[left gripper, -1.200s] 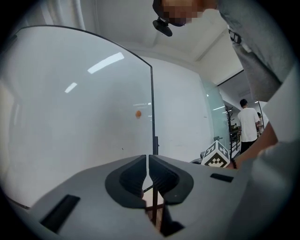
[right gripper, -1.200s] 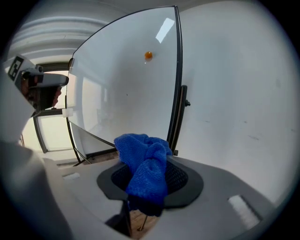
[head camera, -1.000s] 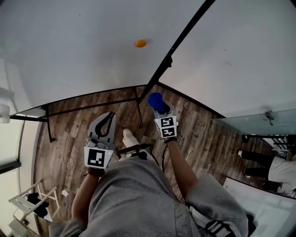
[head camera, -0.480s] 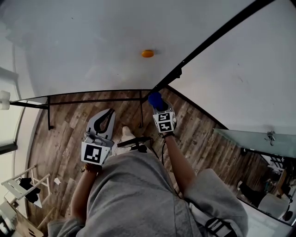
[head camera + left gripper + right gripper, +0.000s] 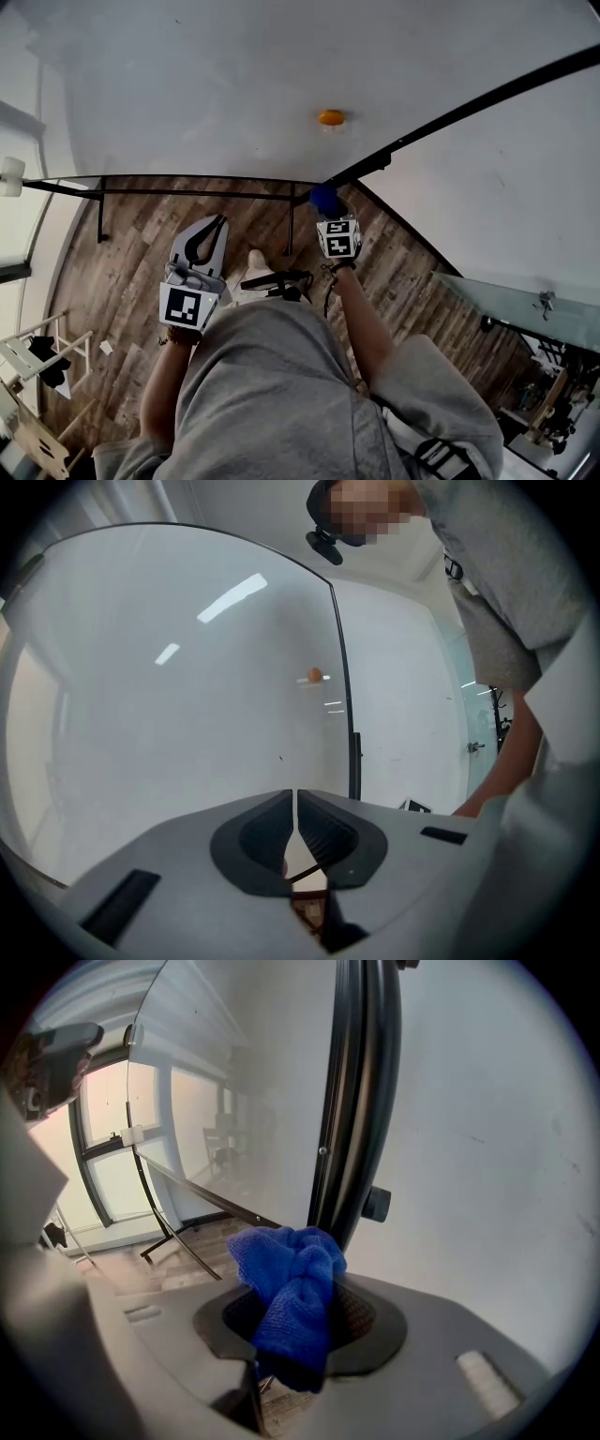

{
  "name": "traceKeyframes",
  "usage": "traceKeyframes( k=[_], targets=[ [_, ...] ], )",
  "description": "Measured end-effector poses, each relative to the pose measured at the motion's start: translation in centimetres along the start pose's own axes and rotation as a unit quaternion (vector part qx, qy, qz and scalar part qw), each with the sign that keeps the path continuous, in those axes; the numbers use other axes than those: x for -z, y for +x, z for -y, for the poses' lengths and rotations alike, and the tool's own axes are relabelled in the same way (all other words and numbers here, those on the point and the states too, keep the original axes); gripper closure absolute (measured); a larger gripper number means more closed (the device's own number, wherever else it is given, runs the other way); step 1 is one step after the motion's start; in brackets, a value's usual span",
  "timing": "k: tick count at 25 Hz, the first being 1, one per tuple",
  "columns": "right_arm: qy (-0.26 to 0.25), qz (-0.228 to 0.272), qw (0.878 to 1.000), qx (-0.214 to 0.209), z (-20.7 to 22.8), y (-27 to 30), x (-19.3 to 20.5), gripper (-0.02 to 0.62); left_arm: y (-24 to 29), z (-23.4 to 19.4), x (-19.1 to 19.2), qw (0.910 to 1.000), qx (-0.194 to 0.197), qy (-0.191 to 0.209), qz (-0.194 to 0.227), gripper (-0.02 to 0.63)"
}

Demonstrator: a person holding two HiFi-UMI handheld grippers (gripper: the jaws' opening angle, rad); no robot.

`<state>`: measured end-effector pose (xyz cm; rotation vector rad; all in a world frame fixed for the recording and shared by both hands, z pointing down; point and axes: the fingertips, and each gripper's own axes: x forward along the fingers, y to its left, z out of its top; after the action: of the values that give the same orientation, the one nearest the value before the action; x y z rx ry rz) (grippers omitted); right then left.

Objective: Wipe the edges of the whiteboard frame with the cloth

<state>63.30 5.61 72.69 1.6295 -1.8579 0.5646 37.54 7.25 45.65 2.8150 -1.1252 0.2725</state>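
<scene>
Whiteboard (image 5: 187, 66) fills our view; black frame (image 5: 469, 101) crosses diagonally. Right tongs (image 5: 329, 210) pinching bunched blue cloth (image 5: 292, 1283); cloth sits at frame's lower stretch, contact unclear. Left tongs (image 5: 210, 228) pressed together, empty, apart from frame. We judge: wiping step. Next: press cloth onto edge, slide along bar.

Office rm: whiteboards (image 5: 187, 75), wood floor (image 5: 122, 253)

Your scene softly and evenly lit, white light streaks glaring on the whiteboard (image 5: 141, 714), bright window (image 5: 103, 1138) daylight at one side, your wide-angle views bent and black-cornered.
</scene>
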Motion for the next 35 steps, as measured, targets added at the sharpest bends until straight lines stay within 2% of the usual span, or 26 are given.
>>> traceKeyframes(
  k=[7,11,17,21,25,30,35],
  targets=[
    [0.016,-0.005,1.0,-0.015,0.1,1.0,-0.4,0.446,0.2,-0.3,0.3,0.9999,-0.016,-0.004,0.003,0.583],
    [0.028,-0.007,0.999,-0.024,0.0,1.2,-0.6,0.449,0.6,-0.2,-0.6,0.9993,-0.009,0.013,0.034,0.583],
    [0.047,-0.015,0.998,-0.032,-0.3,1.6,-0.8,0.453,0.9,-0.8,0.1,0.9998,-0.02,0.003,0.009,0.583],
    [0.04,-0.013,0.998,-0.045,-1.2,2.2,-1.8,0.456,1.2,-0.7,0.0,0.9998,-0.013,0.01,0.012,0.583],
    [0.051,-0.018,0.998,-0.041,-1.3,2.5,-2.2,0.459,1.2,-0.9,0.2,0.9999,-0.011,0.009,0.003,0.583],
    [0.052,-0.024,0.998,-0.04,-1.5,2.7,-2.1,0.459,1.3,-1.4,-0.4,0.9997,-0.006,0.012,0.022,0.583],
    [0.067,-0.034,0.997,-0.033,-1.8,3.2,-2.0,0.46,1.3,-1.8,0.4,0.9999,-0.012,0.005,-0.001,0.583]
  ],
)
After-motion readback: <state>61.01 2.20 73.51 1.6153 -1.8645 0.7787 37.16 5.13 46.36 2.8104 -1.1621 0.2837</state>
